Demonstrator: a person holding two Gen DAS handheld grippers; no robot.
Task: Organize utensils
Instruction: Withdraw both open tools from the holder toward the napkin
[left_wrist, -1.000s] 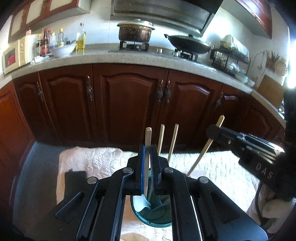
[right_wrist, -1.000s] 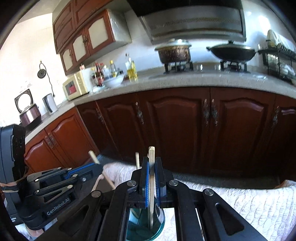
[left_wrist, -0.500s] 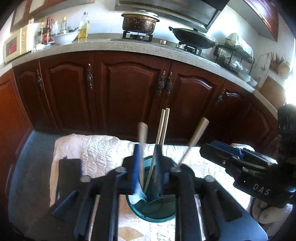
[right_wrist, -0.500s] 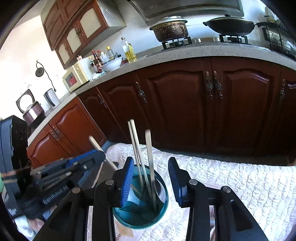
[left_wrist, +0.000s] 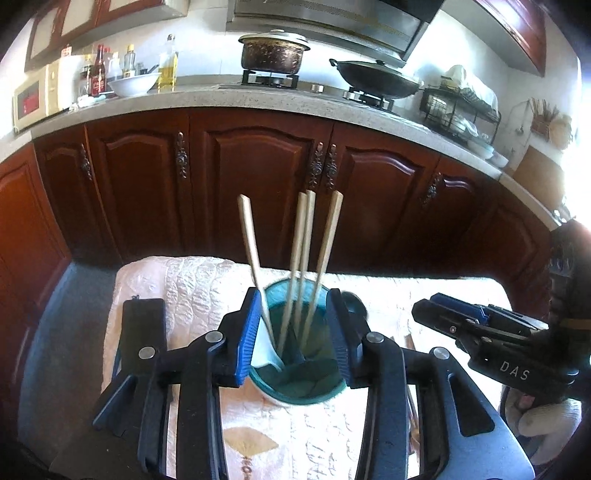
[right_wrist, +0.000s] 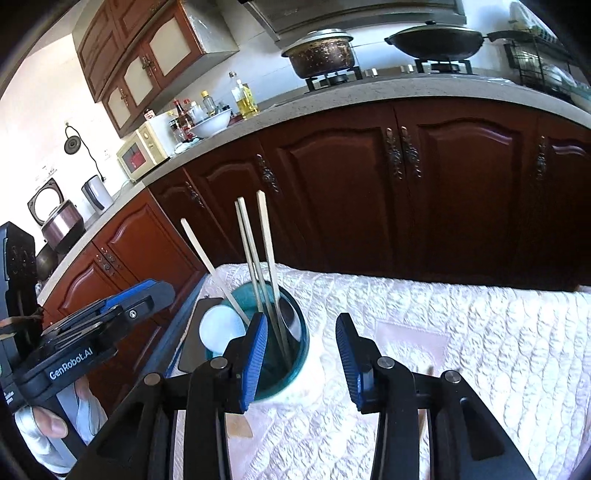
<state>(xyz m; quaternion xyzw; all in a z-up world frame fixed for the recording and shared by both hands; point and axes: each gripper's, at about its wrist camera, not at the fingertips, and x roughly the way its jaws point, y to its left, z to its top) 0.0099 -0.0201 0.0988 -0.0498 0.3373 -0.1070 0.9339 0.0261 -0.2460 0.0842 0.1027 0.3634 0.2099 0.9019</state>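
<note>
Four released chopsticks (left_wrist: 301, 266), one cup (left_wrist: 295, 384).

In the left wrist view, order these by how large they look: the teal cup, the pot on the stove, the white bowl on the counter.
1. teal cup, largest, though it is nearest the camera
2. pot
3. white bowl, smallest

Pale matt wooden chopsticks (left_wrist: 303, 258), glossy teal cup (left_wrist: 295, 387) — quilted white cloth (right_wrist: 461, 332), polished dark wood cabinets (left_wrist: 258, 177)

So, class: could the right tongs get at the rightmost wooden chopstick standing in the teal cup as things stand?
Probably yes: the right tongs are open and empty, the wooden chopstick rises clear above the teal cup, and nothing blocks it.
</note>
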